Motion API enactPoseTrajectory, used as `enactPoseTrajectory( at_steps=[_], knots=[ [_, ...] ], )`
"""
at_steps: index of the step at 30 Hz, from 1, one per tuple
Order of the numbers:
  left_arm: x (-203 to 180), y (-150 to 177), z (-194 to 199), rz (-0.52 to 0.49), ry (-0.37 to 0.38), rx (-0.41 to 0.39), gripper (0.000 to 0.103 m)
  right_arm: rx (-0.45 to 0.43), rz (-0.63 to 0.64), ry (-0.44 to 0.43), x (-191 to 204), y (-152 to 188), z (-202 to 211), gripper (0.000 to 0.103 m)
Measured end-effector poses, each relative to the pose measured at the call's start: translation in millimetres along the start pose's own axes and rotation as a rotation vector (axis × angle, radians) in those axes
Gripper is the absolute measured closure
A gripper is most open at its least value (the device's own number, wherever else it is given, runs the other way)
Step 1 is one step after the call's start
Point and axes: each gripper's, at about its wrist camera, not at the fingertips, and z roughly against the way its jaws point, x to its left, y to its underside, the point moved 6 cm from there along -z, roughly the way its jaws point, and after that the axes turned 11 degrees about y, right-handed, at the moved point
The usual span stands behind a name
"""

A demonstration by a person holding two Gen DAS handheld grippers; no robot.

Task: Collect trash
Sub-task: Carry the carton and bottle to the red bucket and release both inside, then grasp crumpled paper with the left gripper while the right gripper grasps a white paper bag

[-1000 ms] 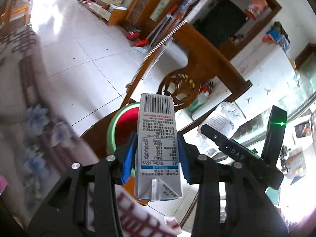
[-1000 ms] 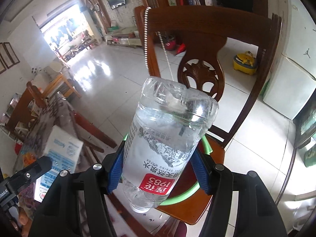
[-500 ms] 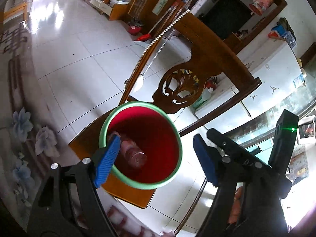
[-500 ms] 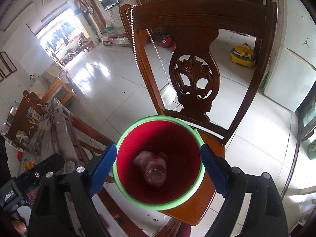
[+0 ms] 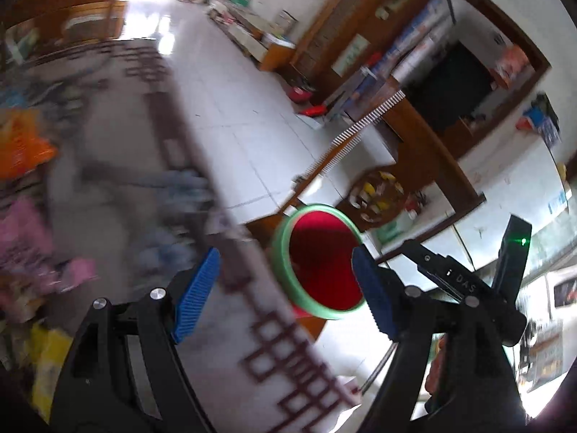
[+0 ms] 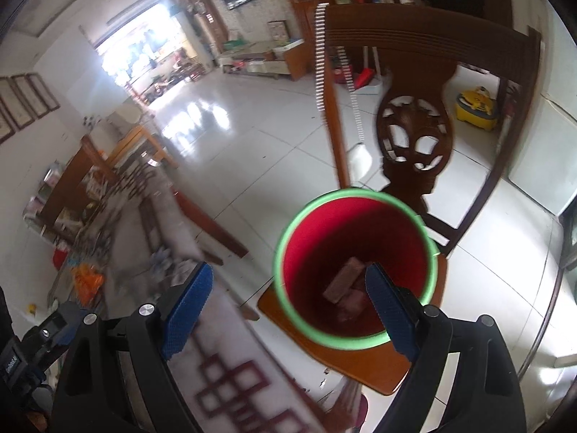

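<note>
The red bin (image 6: pixel 355 270) with a green rim is seen standing on the seat of the wooden chair (image 6: pixel 425 115), and a carton (image 6: pixel 342 279) is seen lying at the bin's bottom. The left gripper (image 5: pixel 285 288) is held wide apart and empty just left of the bin, over the patterned tablecloth (image 5: pixel 180 216). The right gripper (image 6: pixel 288 303) is likewise spread and empty, one blue pad (image 6: pixel 387 310) being seen across the bin's mouth.

Red bin with green rim, carton inside

I see the bin (image 6: pixel 355 270) upright on the chair seat; a carton (image 6: pixel 342 279) lies at its bottom.
</note>
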Motion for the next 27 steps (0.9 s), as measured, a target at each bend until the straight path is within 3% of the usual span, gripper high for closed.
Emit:
enactPoseTrajectory(
  at_steps=[8, 15, 19, 24, 27],
  knots=[
    [104.2, 17.5, 116.7, 0.162, -0.160, -0.140, 0.030, 0.037, 0.121, -0.056, 96.7, 44.6, 8.4, 0.019],
    [215.4, 44.9, 235.1, 0.314, -0.409, -0.256, 0.030, 0.045, 0.237, -0.125, 186.1, 81.3, 25.4, 0.019],
    [283.1, 63.4, 300.8, 0.401, -0.598, -0.310, 0.030, 0.047, 0.285, -0.152, 224.1, 101.3, 34.4, 0.019],
    [354.7, 81.5, 339.5, 0.492, -0.746, -0.284, 0.030, 0.066, 0.311, -0.167, 253.3, 125.6, 39.1, 0.019],
    [383.0, 91.0, 340.8, 0.525, -0.768, -0.224, 0.030, 0.072, 0.320, -0.172, 266.2, 137.9, 42.4, 0.019]
  ],
)
